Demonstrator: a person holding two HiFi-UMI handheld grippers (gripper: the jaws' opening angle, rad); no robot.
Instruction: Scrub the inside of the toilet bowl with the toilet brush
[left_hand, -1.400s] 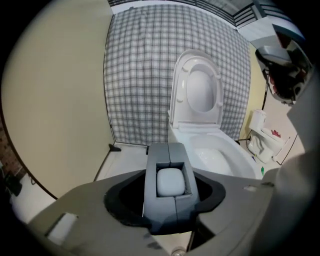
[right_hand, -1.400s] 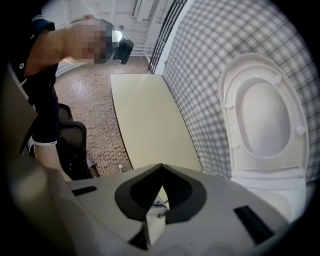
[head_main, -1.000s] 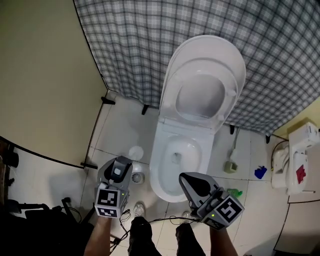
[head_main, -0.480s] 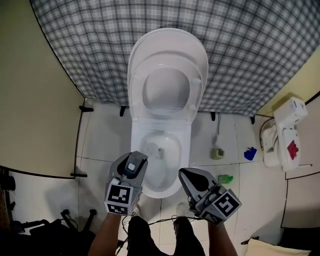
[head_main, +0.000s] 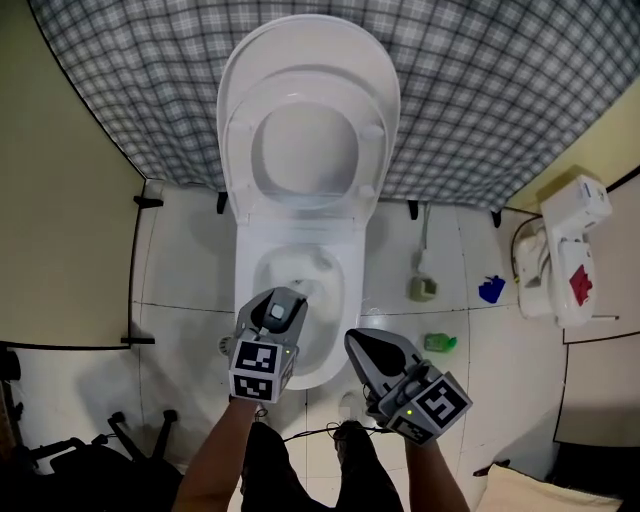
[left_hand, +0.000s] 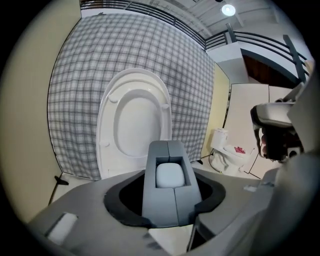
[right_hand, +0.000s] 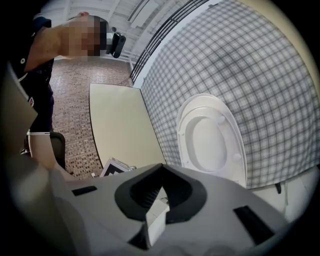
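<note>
The floor (head_main: 185, 260) is made of white tiles. The toilet (head_main: 292, 300) stands on it in the middle, its lid up against a checked curtain (head_main: 480, 90). Just right of the toilet the brush (head_main: 422, 288) stands in its pot. Further right lie a blue thing (head_main: 491, 290) and, nearer, a green thing (head_main: 440, 343). A second toilet (head_main: 560, 255) sits by the right wall. A white shoe (head_main: 349, 405) rests near the toilet's front. Black legs (head_main: 115, 435) sit at the lower left.

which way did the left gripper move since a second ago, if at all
Yes. The left gripper shifted right, from over the floor beside the toilet bowl to over its front rim.
</note>
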